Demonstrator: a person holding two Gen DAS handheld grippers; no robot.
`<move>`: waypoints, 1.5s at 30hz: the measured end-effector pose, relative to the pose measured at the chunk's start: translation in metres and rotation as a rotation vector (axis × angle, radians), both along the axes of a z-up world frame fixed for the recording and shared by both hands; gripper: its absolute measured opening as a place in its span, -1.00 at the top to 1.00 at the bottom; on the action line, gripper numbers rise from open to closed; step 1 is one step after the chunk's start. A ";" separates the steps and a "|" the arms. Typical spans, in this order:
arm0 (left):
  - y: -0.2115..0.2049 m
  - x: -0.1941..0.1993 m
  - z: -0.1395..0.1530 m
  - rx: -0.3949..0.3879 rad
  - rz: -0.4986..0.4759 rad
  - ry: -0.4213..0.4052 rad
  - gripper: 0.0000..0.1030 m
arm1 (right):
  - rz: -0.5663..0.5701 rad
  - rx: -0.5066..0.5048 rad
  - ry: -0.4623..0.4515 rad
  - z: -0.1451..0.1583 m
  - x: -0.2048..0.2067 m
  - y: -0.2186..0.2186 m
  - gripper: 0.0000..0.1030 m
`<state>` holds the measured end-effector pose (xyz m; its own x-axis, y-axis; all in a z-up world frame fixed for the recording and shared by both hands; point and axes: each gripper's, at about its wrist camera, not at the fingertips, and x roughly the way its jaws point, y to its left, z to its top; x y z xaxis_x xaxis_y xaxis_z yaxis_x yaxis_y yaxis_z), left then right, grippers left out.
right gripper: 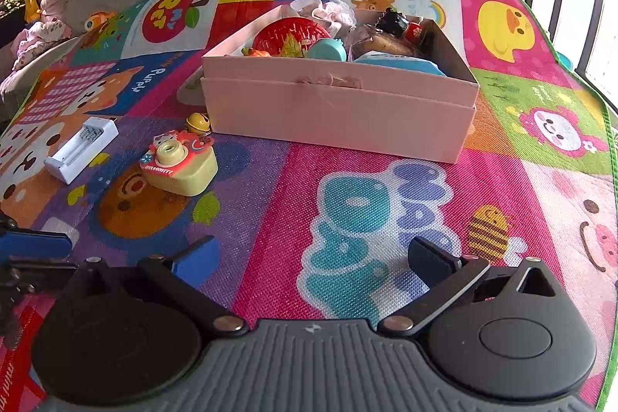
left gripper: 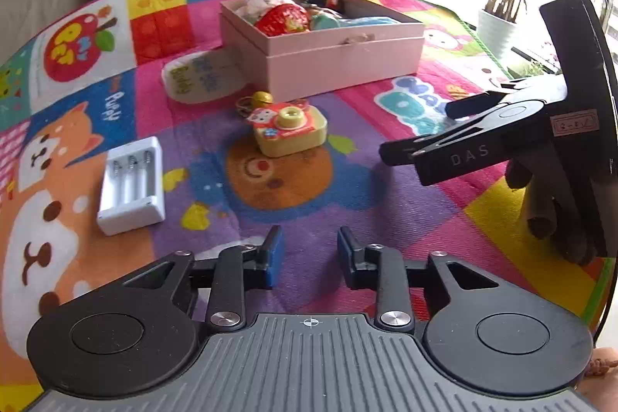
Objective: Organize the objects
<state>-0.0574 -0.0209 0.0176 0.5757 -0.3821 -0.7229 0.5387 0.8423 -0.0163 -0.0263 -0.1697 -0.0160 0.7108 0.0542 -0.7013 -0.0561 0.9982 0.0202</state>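
A pink box [left gripper: 340,58] [right gripper: 340,111] full of small toys stands on the colourful play mat. In front of it lie a yellow toy camera [left gripper: 287,130] [right gripper: 179,161] with a small gold bell [left gripper: 260,99] [right gripper: 198,123], and a white battery charger [left gripper: 131,186] [right gripper: 81,149] to the left. My left gripper [left gripper: 309,250] is open and empty, low over the mat, short of the camera. My right gripper [right gripper: 316,257] is wide open and empty, right of the camera; it shows from the side in the left wrist view [left gripper: 413,138].
A white oval card [left gripper: 201,76] lies left of the box. The mat [right gripper: 386,180] covers the whole surface; its green edge [right gripper: 608,180] runs along the right. A plant pot [left gripper: 498,33] and windows stand beyond. Soft toys [right gripper: 58,26] lie at far left.
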 end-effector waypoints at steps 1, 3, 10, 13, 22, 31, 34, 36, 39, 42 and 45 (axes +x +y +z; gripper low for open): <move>-0.004 0.000 0.000 -0.007 -0.010 0.010 -0.06 | 0.000 0.000 0.000 0.000 0.000 0.000 -1.00; -0.011 0.001 -0.002 -0.010 -0.023 0.016 -0.32 | 0.000 0.001 0.000 0.000 0.000 0.000 -1.00; -0.008 -0.008 0.006 -0.015 -0.007 -0.040 -0.40 | 0.000 0.011 -0.002 0.001 0.000 -0.002 -1.00; 0.020 -0.004 0.027 -0.021 0.138 -0.168 -0.40 | 0.001 0.019 -0.004 0.001 0.000 -0.003 -1.00; 0.075 0.068 0.012 -0.027 0.430 -0.095 -0.40 | 0.002 0.014 -0.004 0.000 0.000 -0.003 -1.00; 0.075 0.080 -0.006 -0.069 0.438 -0.073 -0.40 | 0.035 0.077 -0.020 0.009 -0.001 0.009 -1.00; 0.073 0.073 -0.006 -0.036 0.412 -0.096 -0.03 | 0.072 0.066 -0.035 0.013 0.008 0.034 -1.00; 0.074 0.068 -0.006 -0.045 0.397 -0.095 -0.03 | 0.086 0.032 -0.053 0.014 0.018 0.053 -1.00; 0.075 0.061 -0.008 -0.047 0.385 -0.118 -0.03 | 0.090 0.030 -0.053 0.013 0.036 0.072 -0.97; 0.076 0.061 -0.009 -0.057 0.386 -0.122 -0.03 | 0.084 0.037 -0.002 0.009 0.051 0.082 -0.74; 0.076 0.061 -0.008 -0.056 0.385 -0.122 -0.04 | 0.104 0.005 0.015 0.014 0.049 0.085 -0.18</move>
